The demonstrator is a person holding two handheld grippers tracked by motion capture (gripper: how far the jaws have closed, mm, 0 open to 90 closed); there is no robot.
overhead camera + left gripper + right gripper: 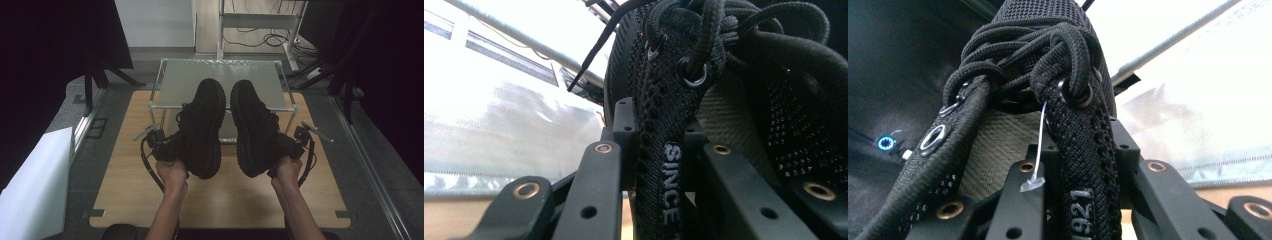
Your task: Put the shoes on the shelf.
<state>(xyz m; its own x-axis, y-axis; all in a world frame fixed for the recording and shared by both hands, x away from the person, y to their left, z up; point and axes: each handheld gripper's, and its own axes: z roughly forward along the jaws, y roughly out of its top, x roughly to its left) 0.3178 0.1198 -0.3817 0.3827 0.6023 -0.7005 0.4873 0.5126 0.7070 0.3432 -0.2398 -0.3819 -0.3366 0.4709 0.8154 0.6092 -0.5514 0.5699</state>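
Two black lace-up shoes are held side by side above the table, toes pointing away toward the rack. The left shoe [206, 125] hangs from my left gripper [169, 144], which is shut on its collar edge. In the left gripper view the jaws of the left gripper [659, 150] pinch the knit strip printed "SINCE" on that shoe [664, 95]. The right shoe [254, 125] is held by my right gripper [289, 144]. In the right gripper view the right gripper [1083, 150] clamps the strip marked "1921" on its shoe [1048, 30], and a clear plastic tag tie [1035, 165] dangles there.
A low metal-framed rack with a frosted glass top [175, 82] stands at the far end of the wooden table top [125, 170]. A white board [35, 185] leans at the left. Black curtains flank both sides; cables [265, 37] lie on the floor behind.
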